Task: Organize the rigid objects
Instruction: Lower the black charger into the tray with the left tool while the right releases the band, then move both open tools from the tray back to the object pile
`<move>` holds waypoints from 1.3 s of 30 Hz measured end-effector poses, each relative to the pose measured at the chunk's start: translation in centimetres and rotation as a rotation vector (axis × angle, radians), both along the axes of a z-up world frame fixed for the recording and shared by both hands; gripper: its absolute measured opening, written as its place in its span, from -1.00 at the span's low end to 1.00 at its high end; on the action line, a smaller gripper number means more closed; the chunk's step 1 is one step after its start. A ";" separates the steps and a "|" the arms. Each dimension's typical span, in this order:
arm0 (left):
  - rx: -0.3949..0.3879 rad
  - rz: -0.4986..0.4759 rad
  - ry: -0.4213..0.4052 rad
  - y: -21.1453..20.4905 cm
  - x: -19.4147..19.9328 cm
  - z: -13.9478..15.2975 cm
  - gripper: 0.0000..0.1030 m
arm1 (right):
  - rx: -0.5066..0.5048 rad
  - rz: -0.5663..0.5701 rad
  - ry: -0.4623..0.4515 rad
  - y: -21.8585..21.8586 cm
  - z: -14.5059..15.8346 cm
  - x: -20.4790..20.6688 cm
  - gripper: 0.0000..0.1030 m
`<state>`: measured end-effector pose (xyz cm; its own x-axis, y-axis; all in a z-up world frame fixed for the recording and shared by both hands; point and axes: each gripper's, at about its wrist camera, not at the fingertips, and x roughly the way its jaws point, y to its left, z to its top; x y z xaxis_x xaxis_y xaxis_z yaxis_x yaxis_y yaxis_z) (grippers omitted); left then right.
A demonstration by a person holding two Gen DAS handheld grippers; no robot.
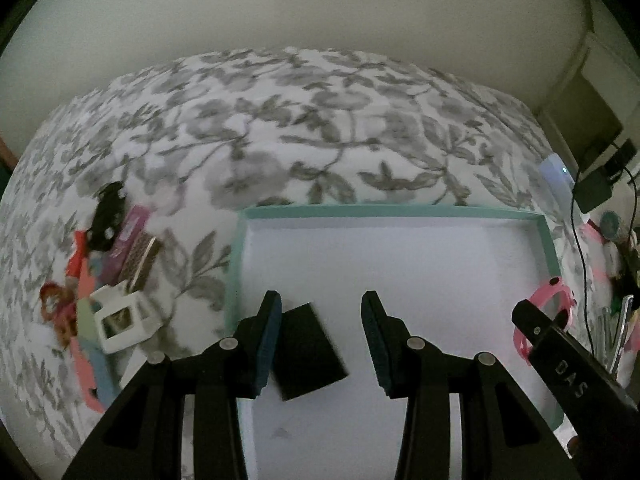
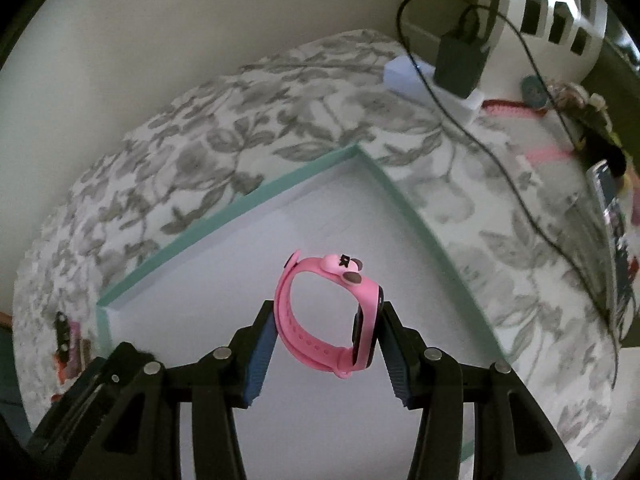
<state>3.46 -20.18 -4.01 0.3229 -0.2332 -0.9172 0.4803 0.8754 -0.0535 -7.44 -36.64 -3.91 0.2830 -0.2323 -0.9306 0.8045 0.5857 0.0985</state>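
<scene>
Pink watch [image 2: 328,312] clamped between the right gripper [image 2: 326,320] fingers above the teal-rimmed tray [image 2: 224,208], placement step pending a lowering and release; left gripper [image 1: 320,316] parted, empty, beside a black block [image 1: 308,352].

Left gripper [image 1: 320,316] points steeply down, jaws apart (apparently empty); right gripper [image 2: 326,322] likewise angled, clamped.

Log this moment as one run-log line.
left gripper: open over tray | right gripper: shut on pink watch | black block: in tray
</scene>
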 end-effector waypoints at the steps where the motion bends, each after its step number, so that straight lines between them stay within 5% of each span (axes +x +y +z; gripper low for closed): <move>1: 0.000 -0.007 -0.001 -0.2 -0.1 -0.1 -0.16 | -0.008 -0.001 0.005 -0.2 0.0 0.0 0.02; 8: 0.021 0.001 0.006 -0.2 0.3 -0.7 -0.14 | -0.013 -0.008 0.028 -0.8 -0.5 -0.1 0.04; 14: 0.016 0.023 0.005 0.6 0.6 -0.4 0.10 | -0.001 -0.017 0.037 -0.8 -0.9 -0.1 0.09; 19: 0.004 0.025 -0.003 1.0 0.7 0.1 0.16 | -0.022 0.000 0.023 -0.6 -0.2 0.0 0.33; 23: -0.010 0.051 -0.028 1.7 1.1 0.8 0.64 | -0.039 0.021 0.007 -0.3 0.5 0.2 0.44; 28: -0.009 0.085 -0.070 3.0 1.7 1.5 0.66 | -0.062 0.065 -0.007 0.5 1.0 0.8 0.69; 33: -0.016 0.112 -0.101 4.2 2.3 1.8 0.91 | -0.069 0.085 -0.014 1.1 0.9 1.0 0.96; 39: -0.042 0.139 -0.173 5.9 2.8 3.1 0.91 | -0.072 0.097 -0.039 1.5 1.0 1.1 1.00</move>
<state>6.30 -14.31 -0.93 0.5060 -0.2121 -0.8360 0.3600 0.9328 -0.0187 -6.34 -35.11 -2.88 0.3429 -0.2684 -0.9002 0.7403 0.6671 0.0831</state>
